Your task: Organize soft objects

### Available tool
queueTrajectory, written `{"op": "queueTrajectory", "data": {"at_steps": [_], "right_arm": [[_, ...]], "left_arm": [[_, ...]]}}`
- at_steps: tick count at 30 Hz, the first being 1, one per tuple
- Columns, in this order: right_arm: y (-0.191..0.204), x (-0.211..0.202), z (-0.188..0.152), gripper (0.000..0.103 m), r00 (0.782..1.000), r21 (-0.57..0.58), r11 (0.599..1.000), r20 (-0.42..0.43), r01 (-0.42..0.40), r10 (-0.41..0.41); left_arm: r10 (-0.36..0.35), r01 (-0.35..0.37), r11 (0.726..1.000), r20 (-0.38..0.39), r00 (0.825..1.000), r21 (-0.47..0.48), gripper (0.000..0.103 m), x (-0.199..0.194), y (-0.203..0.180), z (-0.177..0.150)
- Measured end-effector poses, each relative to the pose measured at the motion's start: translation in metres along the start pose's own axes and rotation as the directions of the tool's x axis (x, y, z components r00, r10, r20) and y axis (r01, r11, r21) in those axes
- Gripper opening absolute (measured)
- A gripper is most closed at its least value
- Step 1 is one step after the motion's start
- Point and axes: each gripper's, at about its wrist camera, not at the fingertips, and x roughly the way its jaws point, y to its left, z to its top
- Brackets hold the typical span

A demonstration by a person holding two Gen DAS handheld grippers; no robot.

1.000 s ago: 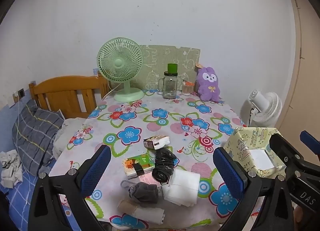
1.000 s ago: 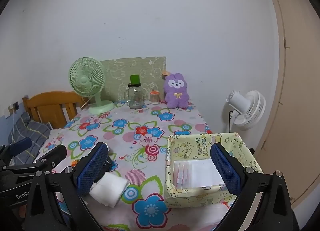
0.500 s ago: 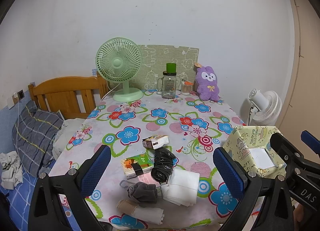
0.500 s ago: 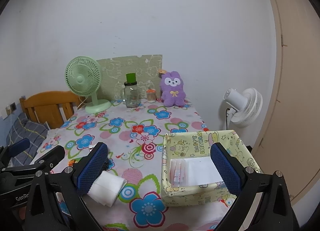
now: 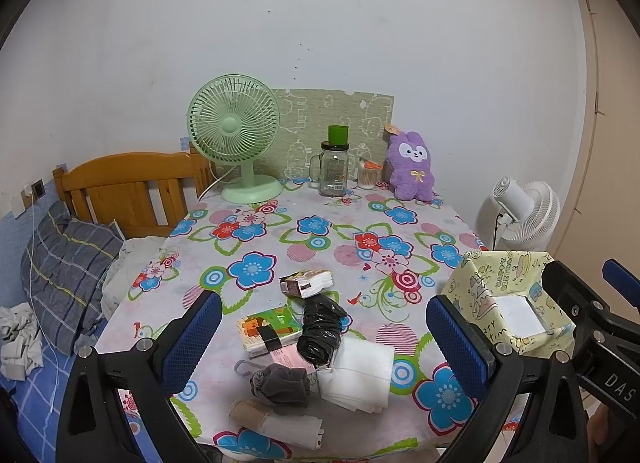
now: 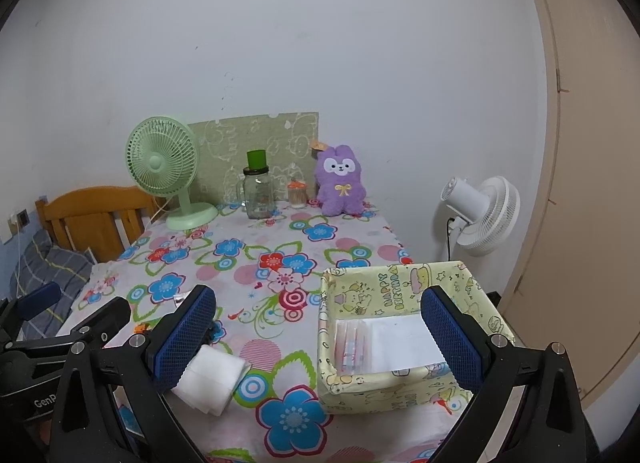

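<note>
Soft objects lie clustered at the near edge of the floral table (image 5: 320, 231), which stands against a white wall, a bed (image 5: 60, 263) to its left and a white fan (image 5: 528, 215) on the floor to its right. At the table's back: green fan (image 5: 234, 143), plush (image 5: 412, 167), jar (image 5: 334, 171). Right of the cluster sits the yellow box (image 6: 400, 303). The cluster: white cloth (image 5: 360, 375), black bag (image 5: 320, 331), grey sock (image 5: 284, 383). Left gripper (image 5: 320, 343) and right gripper (image 6: 320, 335) hover with jaws apart, empty. Since the earlier frames, both views have shifted only slightly; nothing on the table has moved.
</note>
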Motion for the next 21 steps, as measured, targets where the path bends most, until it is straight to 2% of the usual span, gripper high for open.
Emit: {"op": "queueTrajectory", "data": {"at_steps": [21], "right_arm": [[-0.0019,-0.0003,0.0002,0.103,1.0,0.003,1.0,-0.001,-0.002,0.002]], "left_arm": [[0.01,-0.01,1.0,-0.002,1.0,0.017,0.103,0.0002,0.0003,0.0021]]}}
